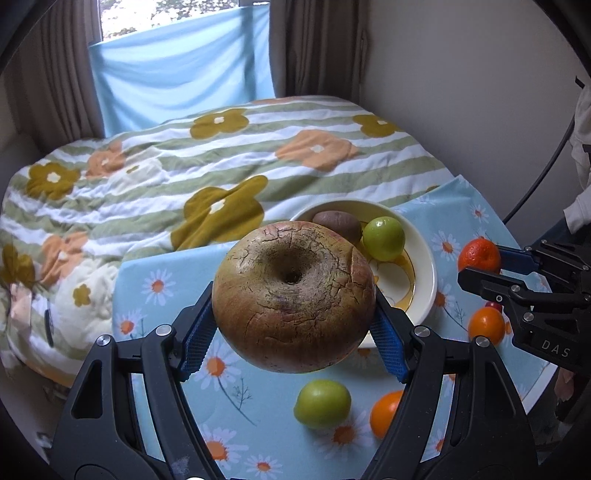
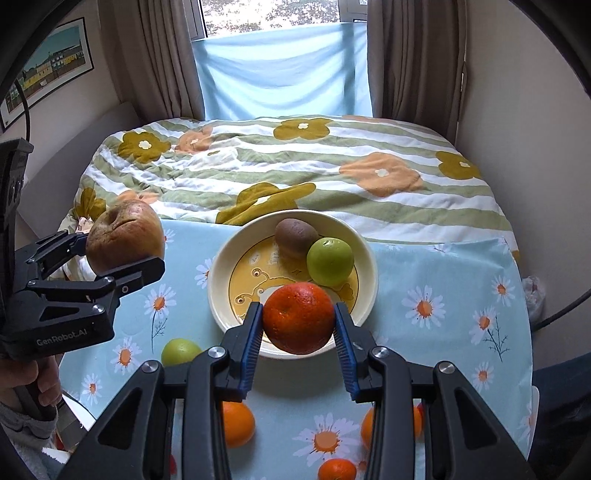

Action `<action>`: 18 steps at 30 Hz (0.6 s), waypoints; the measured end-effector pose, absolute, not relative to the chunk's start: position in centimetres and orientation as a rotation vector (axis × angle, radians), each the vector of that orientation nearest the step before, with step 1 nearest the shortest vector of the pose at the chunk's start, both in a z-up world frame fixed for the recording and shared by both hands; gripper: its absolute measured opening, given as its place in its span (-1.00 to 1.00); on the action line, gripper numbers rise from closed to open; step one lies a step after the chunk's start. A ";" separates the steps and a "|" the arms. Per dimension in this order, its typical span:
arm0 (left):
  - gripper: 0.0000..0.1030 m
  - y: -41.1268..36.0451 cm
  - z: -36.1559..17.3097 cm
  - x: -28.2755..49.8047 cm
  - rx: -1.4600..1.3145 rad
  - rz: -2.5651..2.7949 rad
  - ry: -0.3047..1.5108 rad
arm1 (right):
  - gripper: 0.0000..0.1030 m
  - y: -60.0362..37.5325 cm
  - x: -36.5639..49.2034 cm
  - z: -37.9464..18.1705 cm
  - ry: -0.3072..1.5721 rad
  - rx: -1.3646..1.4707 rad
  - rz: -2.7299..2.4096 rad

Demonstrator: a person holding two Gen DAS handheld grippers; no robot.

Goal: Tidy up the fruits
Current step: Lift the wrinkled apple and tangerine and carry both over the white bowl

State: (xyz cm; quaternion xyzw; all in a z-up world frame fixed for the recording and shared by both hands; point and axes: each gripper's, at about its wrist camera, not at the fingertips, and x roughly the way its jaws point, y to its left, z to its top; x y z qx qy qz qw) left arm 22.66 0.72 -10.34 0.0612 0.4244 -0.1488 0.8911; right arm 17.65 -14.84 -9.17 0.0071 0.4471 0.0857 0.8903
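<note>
My left gripper [image 1: 293, 314] pinches the cracked apple [image 1: 293, 295] between its blue pads; my right gripper [image 2: 298, 325] clamps a tangerine [image 2: 298, 317] above the bowl's [image 2: 218, 291] near rim. Kiwi [image 2: 295, 236] and green fruit [image 2: 330, 261] fill its far side; the near half lies bare.

Soft daylight enters through the window [image 2: 271, 14] at the far end of the room, its pane blown out to a pale glare above the blue cloth [image 2: 280, 70]; the bed quilt [image 2: 332, 177] is evenly lit with mild folds of shade. Fruit on the daisy tablecloth [image 2: 443, 280] throws only faint, diffuse shadows; small highlights gleam on the green fruit [image 2: 330, 261]. Both fisheye views bow straight lines strongly and darken to black at the corners; the blue cloth in the left view looks slightly smeared.
</note>
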 end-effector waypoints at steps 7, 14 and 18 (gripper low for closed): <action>0.56 -1.9 -13.6 26.5 0.132 -0.285 0.929 | -0.32 -17.2 20.6 -11.0 0.961 0.008 0.222; 0.56 -3.9 -16.7 29.1 0.171 -0.276 0.976 | -0.32 -18.7 22.4 -13.0 1.001 0.016 0.249; 0.56 -4.9 -18.1 30.0 0.205 -0.276 0.996 | -0.32 -19.3 22.9 -13.7 1.020 0.028 0.254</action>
